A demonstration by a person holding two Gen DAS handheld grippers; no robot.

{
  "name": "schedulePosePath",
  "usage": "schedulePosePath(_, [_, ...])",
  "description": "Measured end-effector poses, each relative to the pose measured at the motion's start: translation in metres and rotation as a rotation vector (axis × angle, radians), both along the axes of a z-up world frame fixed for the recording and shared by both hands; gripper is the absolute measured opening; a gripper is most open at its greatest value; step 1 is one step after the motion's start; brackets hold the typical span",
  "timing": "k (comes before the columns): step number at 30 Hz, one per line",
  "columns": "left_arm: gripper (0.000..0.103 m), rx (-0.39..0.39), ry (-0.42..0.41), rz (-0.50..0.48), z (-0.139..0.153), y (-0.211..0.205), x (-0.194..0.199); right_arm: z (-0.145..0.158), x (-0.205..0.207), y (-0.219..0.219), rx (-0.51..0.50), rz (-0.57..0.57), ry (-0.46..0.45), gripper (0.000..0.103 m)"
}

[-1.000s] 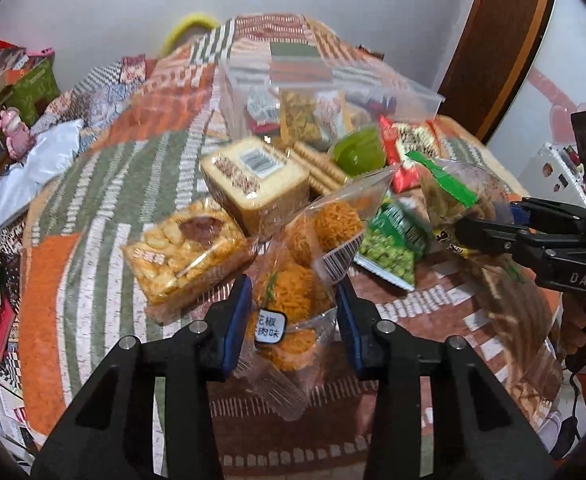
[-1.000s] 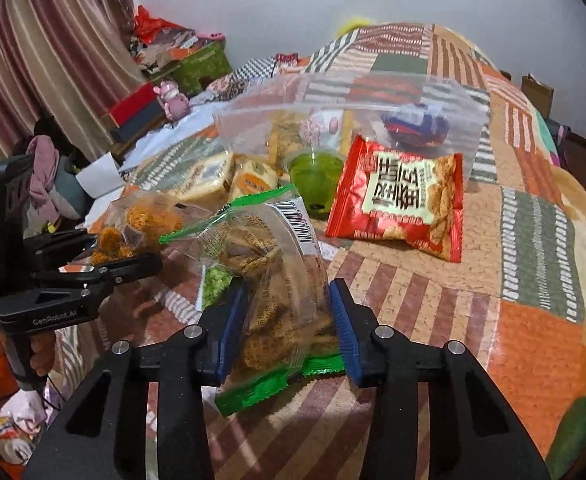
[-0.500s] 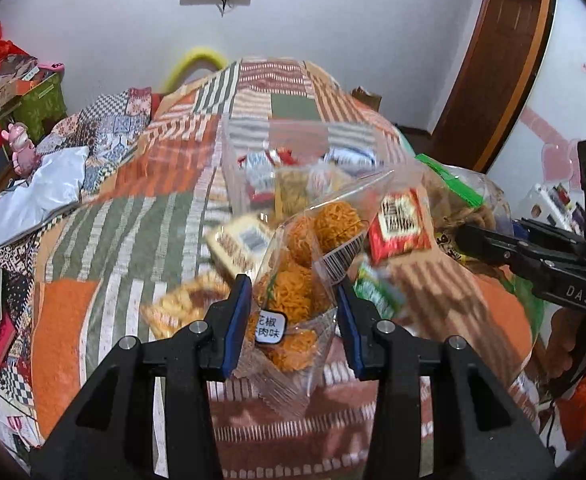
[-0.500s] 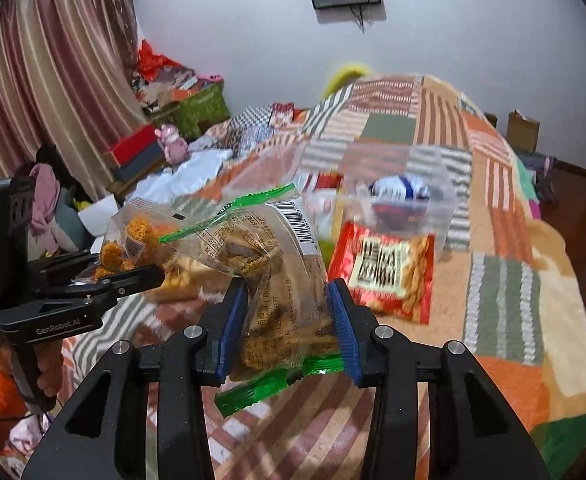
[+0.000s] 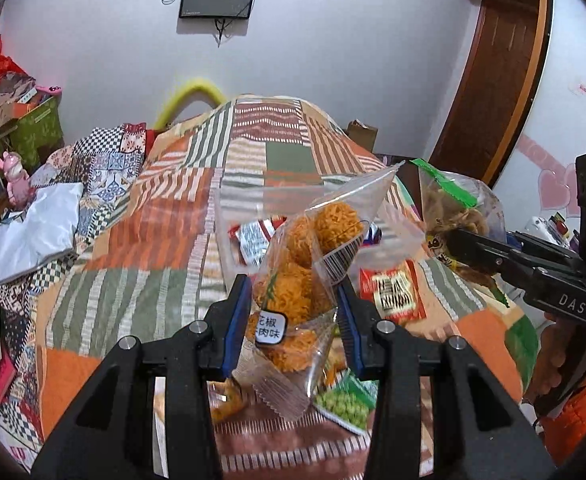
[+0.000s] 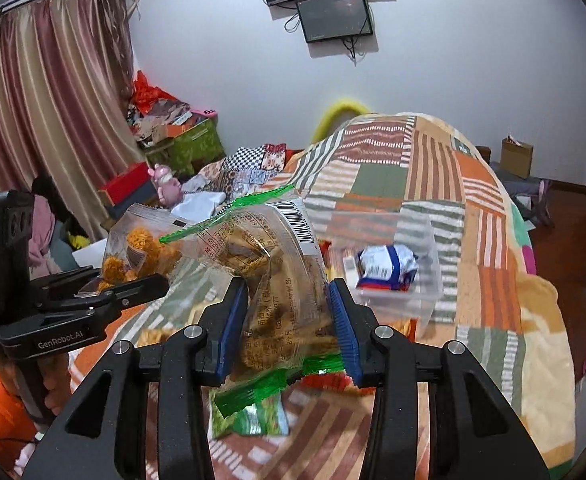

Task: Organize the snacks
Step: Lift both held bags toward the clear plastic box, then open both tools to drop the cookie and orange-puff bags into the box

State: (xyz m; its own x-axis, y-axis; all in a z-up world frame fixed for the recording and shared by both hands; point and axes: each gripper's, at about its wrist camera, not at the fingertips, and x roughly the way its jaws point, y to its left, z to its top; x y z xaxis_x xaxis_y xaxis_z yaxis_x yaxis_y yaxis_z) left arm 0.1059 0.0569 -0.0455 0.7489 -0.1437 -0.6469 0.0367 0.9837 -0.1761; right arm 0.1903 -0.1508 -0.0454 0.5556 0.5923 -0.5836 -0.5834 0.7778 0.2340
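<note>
Above the patchwork bed (image 5: 165, 240), both snack packets are held clear of the cover, so the step in hand reads as the carry toward the clear plastic bin (image 6: 421, 240) that stands farther along the bed. The left hand-held gripper (image 5: 291, 312) is closed to a middling gap on the clear bag of orange noodle balls (image 5: 305, 276), its blue pads pressing the bag's two sides; the bag stands tilted, with its barcode corner toward the right. The right hand-held gripper (image 6: 289, 320) is likewise clamped on the green-edged bag of brown snacks (image 6: 277, 280), and the film bulges between its blue pads.

In the left wrist view the right tool appears at the right edge with its bag, beside and slightly beyond the orange one; the two bags look apart, not touching. The bin already holds a blue and white packet (image 6: 387, 266) and, seen from the left, a red and silver packet (image 5: 253, 236). Still lying on the bed near the bin are a red packet (image 5: 393, 296) and a green pea packet (image 5: 345, 400) (more snacks lie beneath the tools, partly hidden).

The next move probably calls for bringing each bag over the bin's open top in turn, lowering it inside the walls, and only then releasing. The soft film may slip or catch on the rim.
</note>
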Motion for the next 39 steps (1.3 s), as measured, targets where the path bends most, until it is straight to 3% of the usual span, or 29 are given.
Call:
schedulePosePath(10, [0.041, -0.003, 0.012, 0.017, -0.012, 0.010, 0.049, -0.004, 0.035, 0.008, -0.001, -0.021, 0.004, 0.039])
schedulePosePath(21, [0.041, -0.011, 0.058, 0.024, -0.039, 0.018, 0.098, -0.038, 0.081, 0.021, -0.041, -0.047, 0.089, 0.039])
schedulePosePath(39, [0.044, 0.096, 0.038, 0.042, -0.051, 0.006, 0.129, -0.065, 0.106, 0.044, -0.125, -0.044, 0.127, 0.041])
